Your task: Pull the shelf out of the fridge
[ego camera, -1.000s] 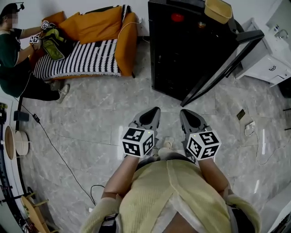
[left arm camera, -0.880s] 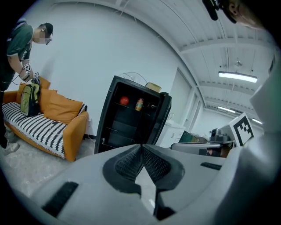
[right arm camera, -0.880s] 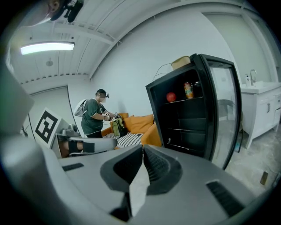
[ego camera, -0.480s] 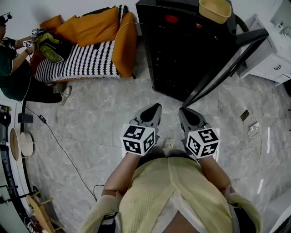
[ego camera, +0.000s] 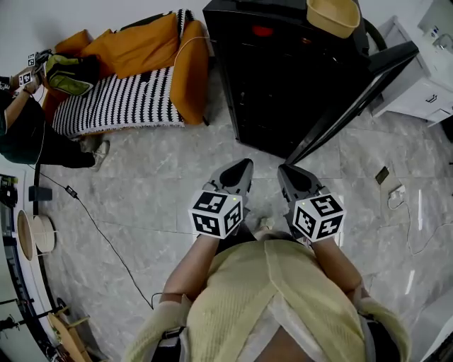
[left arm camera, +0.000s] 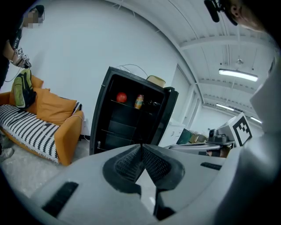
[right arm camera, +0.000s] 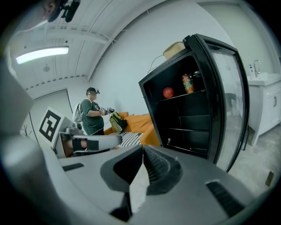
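Observation:
A black fridge [ego camera: 283, 78] stands ahead with its glass door [ego camera: 357, 99] swung open to the right. Its upper shelf [left arm camera: 131, 105] carries a red ball [left arm camera: 121, 97] and a small bottle [left arm camera: 138, 101]; lower shelves [right arm camera: 189, 130] are dark and bare. The same ball [right arm camera: 168, 92] and bottle [right arm camera: 187, 83] show in the right gripper view. My left gripper [ego camera: 245, 165] and right gripper [ego camera: 281, 172] are side by side, low over the marble floor, short of the fridge. Both are shut with nothing between the jaws.
A tan basket [ego camera: 333, 15] sits on top of the fridge. An orange sofa [ego camera: 134, 71] with a striped cover stands left of it, with a person [ego camera: 21, 120] beside it. White cabinets [ego camera: 421, 78] stand to the right. Cables [ego camera: 92, 226] and a phone [ego camera: 383, 175] lie on the floor.
The fridge and sofa have slid left and slightly lower in the head view as I moved toward the fridge. Both grippers stay shut and level with each other.

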